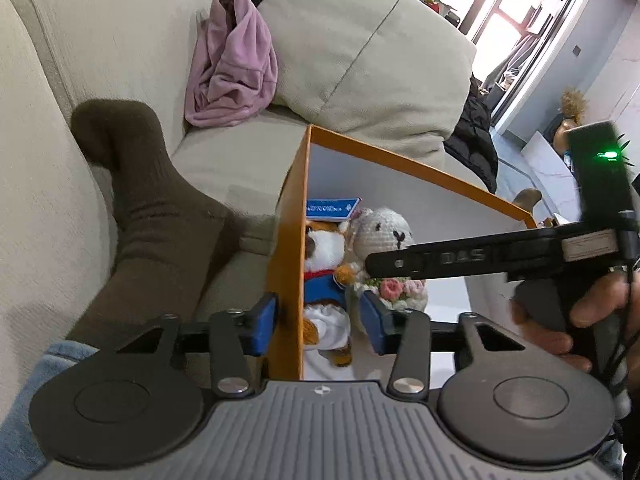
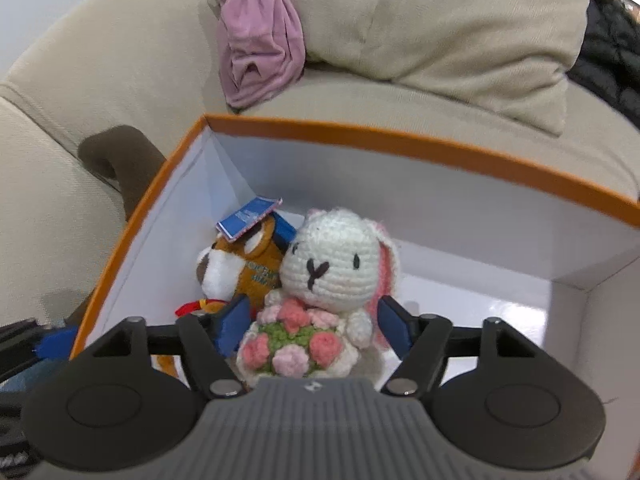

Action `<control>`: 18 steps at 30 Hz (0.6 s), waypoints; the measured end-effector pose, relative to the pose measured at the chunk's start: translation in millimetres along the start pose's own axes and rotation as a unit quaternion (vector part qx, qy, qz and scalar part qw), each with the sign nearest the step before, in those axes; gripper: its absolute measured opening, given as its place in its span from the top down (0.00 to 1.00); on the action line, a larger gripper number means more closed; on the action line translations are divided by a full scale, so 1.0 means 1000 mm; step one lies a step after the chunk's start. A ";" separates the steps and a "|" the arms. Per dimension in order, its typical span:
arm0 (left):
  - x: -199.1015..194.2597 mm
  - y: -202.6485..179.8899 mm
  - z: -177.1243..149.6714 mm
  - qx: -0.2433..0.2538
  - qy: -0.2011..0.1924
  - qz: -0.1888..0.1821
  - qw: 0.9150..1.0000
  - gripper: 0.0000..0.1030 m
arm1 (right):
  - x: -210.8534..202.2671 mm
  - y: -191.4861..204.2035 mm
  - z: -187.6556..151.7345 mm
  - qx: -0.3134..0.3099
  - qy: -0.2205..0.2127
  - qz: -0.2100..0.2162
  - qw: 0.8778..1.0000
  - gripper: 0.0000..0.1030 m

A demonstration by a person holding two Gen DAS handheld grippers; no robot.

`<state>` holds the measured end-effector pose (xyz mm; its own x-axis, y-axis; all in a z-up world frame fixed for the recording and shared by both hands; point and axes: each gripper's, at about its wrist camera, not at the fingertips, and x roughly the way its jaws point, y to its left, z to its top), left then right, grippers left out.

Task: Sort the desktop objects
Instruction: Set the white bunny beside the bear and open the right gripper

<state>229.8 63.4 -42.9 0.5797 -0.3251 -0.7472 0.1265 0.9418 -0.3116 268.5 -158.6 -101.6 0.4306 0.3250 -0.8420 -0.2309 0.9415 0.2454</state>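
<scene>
Crocheted bunny [image 2: 340,264], white w/ pink ear lining and a pink-and-green yarn bouquet at its front, sits upright inside an orange-rimmed box [image 2: 400,148] w/ white inner walls. Beside it, touching its side toward the box corner, is a brown-and-white plush dog [image 2: 236,268] wearing a blue mortarboard cap [image 2: 250,220]; in the left wrist view the dog also shows a blue outfit and red collar. Both toys are in the corner part of the box; rest of the white box floor is bare.

Right hand-held gripper [image 2: 312,326] is released: its blue pads stand either side of the bunny's lower body, one pad near the bouquet, the other by the drooping ear, neither pressing the yarn.

Left hand-held gripper [image 1: 322,320] straddles the box's near side wall, one blue pad outside, one inside near the dog. Pads are apart from the cardboard, so not clenched on it, half-wide gap. Right hand-held gripper's black body crosses that view in front of the bunny, w/ a hand [image 1: 592,312] on its grip and a green light on top.

Box sits on a beige sofa [image 1: 120,40]. Pink garment [image 1: 234,64] is bunched against a back cushion. A foot in a dark brown sock [image 1: 152,208] rests on the seat just beside the box, w/ blue denim at the ankle.
</scene>
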 end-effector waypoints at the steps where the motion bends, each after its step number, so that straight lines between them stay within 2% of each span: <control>1: -0.001 0.001 -0.001 0.000 -0.002 0.004 1.000 0.60 | -0.005 0.000 -0.002 -0.004 -0.001 0.003 1.000 0.29; 5: -0.002 0.010 0.000 -0.025 -0.001 -0.002 1.000 0.68 | -0.022 0.002 -0.014 -0.028 0.014 0.009 0.999 0.29; 9: -0.002 0.017 0.001 -0.043 0.002 -0.009 0.999 0.70 | -0.024 0.006 -0.021 -0.055 0.038 0.006 0.998 0.29; 15: -0.001 0.020 0.001 -0.052 0.007 -0.013 0.999 0.71 | -0.006 0.022 -0.019 -0.083 0.057 0.008 0.995 0.21; 18: 0.000 0.020 0.001 -0.054 0.009 -0.013 0.998 0.71 | 0.005 0.042 -0.024 -0.134 0.068 -0.011 0.989 0.16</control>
<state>233.1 82.2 -49.0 0.5629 -0.3521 -0.7478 0.0533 0.9183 -0.3923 239.8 -120.1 -107.0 0.3206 0.2722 -0.9073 -0.4532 0.8851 0.1054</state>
